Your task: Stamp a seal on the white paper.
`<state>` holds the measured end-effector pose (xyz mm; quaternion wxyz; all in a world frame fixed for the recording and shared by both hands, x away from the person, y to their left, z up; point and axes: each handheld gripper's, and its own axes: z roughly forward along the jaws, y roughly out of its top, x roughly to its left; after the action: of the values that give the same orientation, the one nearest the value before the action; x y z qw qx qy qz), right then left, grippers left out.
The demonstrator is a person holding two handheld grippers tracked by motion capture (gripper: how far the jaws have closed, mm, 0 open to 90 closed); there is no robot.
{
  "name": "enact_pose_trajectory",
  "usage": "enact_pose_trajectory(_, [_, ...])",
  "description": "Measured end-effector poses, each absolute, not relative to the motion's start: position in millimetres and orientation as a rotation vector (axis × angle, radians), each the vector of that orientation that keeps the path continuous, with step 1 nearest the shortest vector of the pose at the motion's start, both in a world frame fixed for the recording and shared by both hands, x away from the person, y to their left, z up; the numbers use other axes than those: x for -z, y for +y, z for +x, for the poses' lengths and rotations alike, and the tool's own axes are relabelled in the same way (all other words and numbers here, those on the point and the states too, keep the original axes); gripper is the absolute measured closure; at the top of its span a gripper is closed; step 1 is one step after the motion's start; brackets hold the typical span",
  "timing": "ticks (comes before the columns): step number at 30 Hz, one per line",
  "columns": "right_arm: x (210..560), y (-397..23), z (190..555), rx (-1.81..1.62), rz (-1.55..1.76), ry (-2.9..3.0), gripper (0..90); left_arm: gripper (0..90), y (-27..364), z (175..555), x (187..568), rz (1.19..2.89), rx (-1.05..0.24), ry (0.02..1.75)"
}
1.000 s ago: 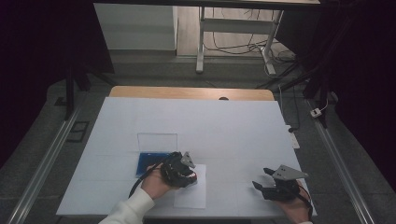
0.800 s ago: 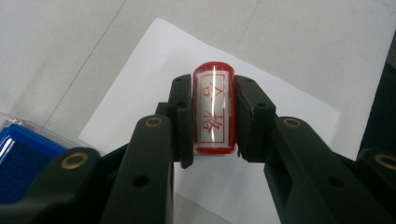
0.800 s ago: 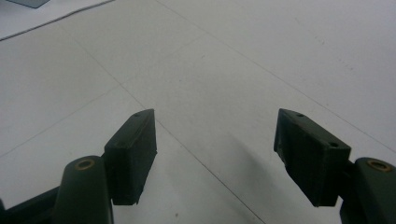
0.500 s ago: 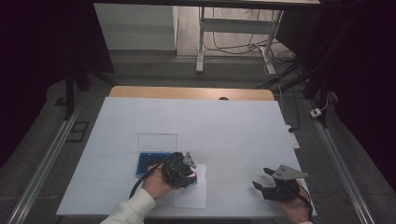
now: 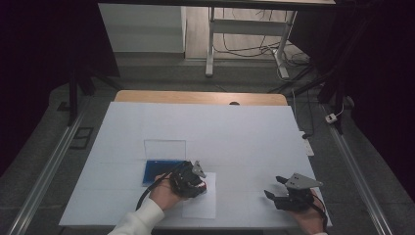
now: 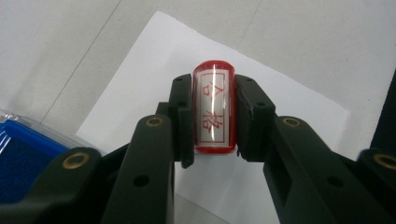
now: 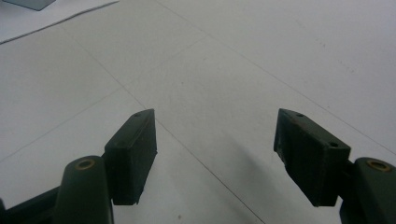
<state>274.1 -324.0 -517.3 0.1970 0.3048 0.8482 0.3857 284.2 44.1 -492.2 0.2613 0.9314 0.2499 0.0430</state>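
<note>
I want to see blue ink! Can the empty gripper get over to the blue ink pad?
Probably not easily. The right gripper is open and free, but the left gripper, holding the red stamp, sits between it and the blue ink pad.

red stamp (image 6: 213,108) | cylindrical, white label with red characters | clamped above white paper sheet (image 6: 299,98)

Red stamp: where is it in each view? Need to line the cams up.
High view: red stamp lower centre, at the left gripper's tip.
Left gripper view: centre, clamped between the jaws.
Right gripper view: not in frame.
Shared landmark: white paper sheet under it.
</note>
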Motion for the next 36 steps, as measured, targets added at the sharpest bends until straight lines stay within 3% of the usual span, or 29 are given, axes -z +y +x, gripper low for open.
enact_pose_trajectory(36, [517.2,-323.8,274.1,-1.077,0.855,2.372,29.7,70.7,44.6,284.0,492.1,2.518,-0.117,0.678])
